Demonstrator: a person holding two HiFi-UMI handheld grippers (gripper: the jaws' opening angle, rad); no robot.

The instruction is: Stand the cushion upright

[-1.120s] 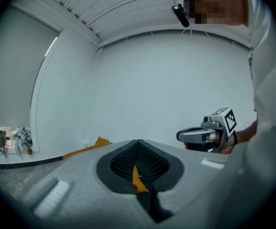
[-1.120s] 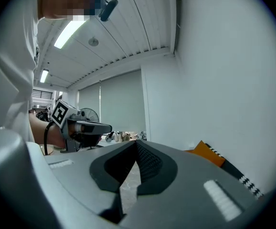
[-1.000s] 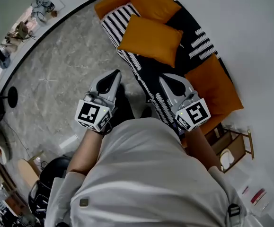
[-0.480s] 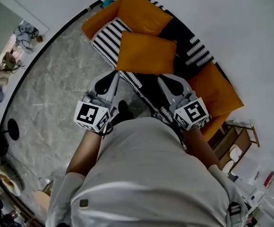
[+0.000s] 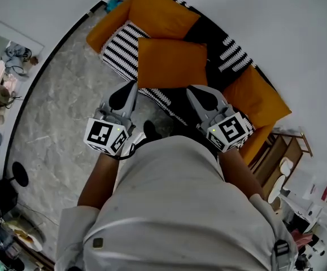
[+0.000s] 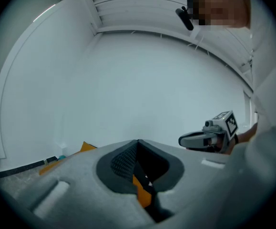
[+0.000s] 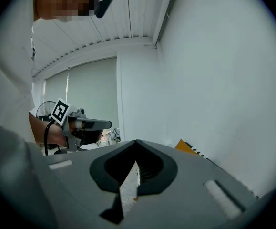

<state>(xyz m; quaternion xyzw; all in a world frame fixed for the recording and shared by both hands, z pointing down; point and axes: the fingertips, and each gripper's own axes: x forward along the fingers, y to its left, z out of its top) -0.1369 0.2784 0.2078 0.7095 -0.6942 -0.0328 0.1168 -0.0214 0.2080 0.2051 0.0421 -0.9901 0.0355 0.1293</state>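
An orange cushion [image 5: 171, 64] lies flat on the seat of a black-and-white striped sofa [image 5: 121, 49]. A second orange cushion [image 5: 162, 11] leans against the sofa's back. In the head view my left gripper [image 5: 132, 85] is shut and empty, its tip just short of the flat cushion's near left corner. My right gripper [image 5: 190, 89] is also shut and empty, near the cushion's near right corner. The left gripper view shows its closed jaws [image 6: 138, 143] with a sliver of orange below them, and the right gripper [image 6: 208, 137] beside it. In the right gripper view the jaws [image 7: 137, 143] meet.
Orange sofa arms stand at the left end [image 5: 108, 24] and right end [image 5: 260, 97]. A wooden side table [image 5: 282, 160] is right of the sofa. Grey marble floor [image 5: 56, 112] spreads to the left, with a black stand [image 5: 19, 175] and clutter at the lower left.
The sofa and cushions have come closer in the head view as the person and both grippers moved toward them. Both grippers stayed shut and empty.
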